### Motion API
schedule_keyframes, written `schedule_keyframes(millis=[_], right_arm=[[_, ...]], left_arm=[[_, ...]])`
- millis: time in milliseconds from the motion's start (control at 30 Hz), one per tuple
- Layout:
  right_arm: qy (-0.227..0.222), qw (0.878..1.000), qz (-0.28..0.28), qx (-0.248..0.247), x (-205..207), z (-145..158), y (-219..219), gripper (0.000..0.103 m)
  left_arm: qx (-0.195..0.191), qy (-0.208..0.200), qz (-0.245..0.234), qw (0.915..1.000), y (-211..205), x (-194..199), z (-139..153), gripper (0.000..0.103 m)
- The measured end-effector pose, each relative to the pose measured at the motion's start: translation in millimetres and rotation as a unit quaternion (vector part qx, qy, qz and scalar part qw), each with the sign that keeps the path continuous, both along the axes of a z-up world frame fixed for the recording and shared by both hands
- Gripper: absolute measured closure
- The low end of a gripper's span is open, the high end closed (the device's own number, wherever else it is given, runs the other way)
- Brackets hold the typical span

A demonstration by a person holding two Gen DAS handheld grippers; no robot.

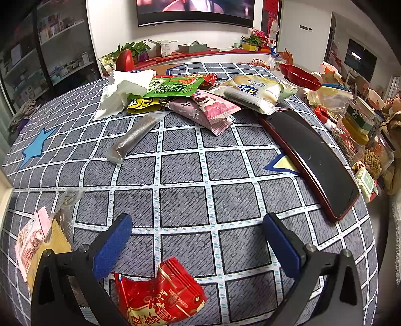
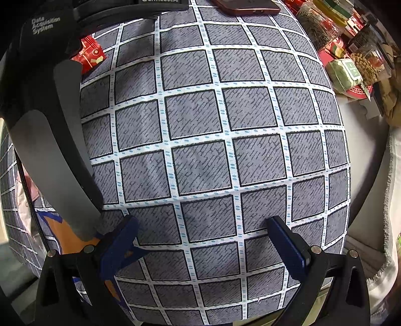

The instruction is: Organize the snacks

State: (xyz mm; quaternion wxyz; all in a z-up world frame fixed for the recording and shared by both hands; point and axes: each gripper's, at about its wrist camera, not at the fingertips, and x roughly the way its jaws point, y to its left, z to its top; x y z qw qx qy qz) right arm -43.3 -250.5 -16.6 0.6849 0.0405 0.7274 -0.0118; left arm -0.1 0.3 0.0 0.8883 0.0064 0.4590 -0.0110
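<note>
Snack packets (image 1: 200,100), device (image 2: 37,75) lettered "Data Acquisition System"

1. The left wrist view sits low over the checked tablecloth (image 1: 200,155), looking across it toward the snack pile (image 1: 190,95) and the far wall.
2. The right wrist view hovers closer, tilted down onto the same cloth — both catch the red packet (image 2: 87,54) and the phone (image 2: 248,6).
</note>
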Motion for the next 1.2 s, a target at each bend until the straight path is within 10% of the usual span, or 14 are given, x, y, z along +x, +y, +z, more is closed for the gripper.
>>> schedule_keyframes(millis=[1200], right_arm=[[0.018, 1.0, 0.01, 0.005, 65.6, -23.4, 26.7, 0.0]], left_arm=[[0.0, 0.0, 0.0, 1.0, 0.0, 0.0, 0.0, 0.0]])
